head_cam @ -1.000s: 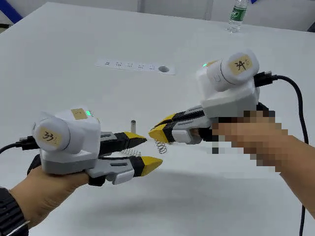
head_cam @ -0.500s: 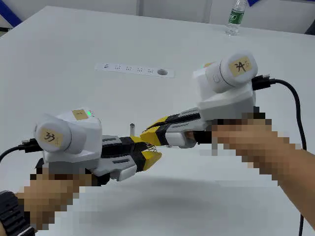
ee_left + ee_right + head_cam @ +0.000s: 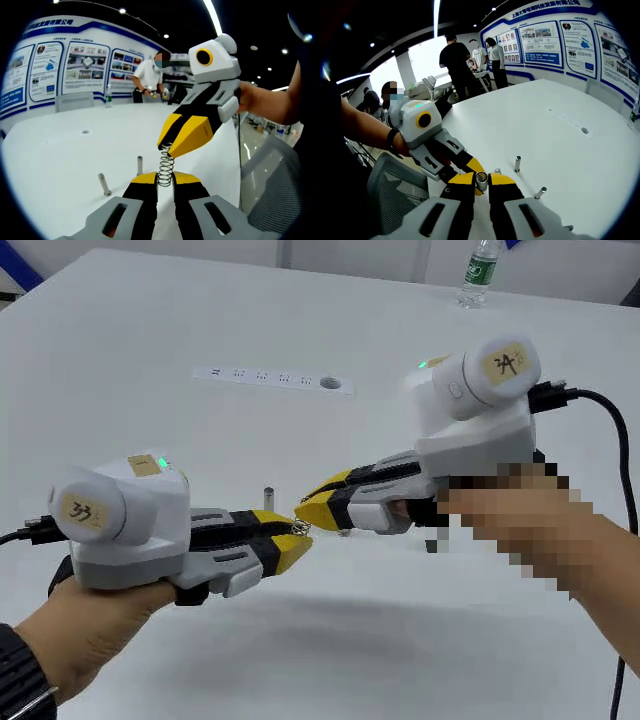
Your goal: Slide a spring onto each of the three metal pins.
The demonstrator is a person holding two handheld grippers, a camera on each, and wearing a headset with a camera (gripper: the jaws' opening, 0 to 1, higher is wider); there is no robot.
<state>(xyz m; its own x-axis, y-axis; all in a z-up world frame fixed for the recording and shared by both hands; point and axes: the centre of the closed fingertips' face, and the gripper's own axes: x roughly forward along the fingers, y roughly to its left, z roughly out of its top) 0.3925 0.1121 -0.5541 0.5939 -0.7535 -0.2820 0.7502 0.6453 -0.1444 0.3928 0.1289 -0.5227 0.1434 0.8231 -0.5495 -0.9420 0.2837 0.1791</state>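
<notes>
Left gripper (image 3: 165,179) has its jaws squeezed almost together, pinching the bottom coils of the spring (image 3: 166,167); the spring runs straight out from those yellow tips, and its far end sits between the tips of the right gripper (image 3: 169,146), which are narrowed onto it too; tip to tip, spring bridging them; a metal pin (image 3: 140,165) stands upright on the white table (image 3: 60,155) just beyond, apart from the spring.

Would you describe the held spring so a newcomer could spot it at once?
Over the white table, the left gripper and right gripper meet tip to tip. The spring bridges their tips: a thin wire coil, unlike the solid pins nearby.
</notes>
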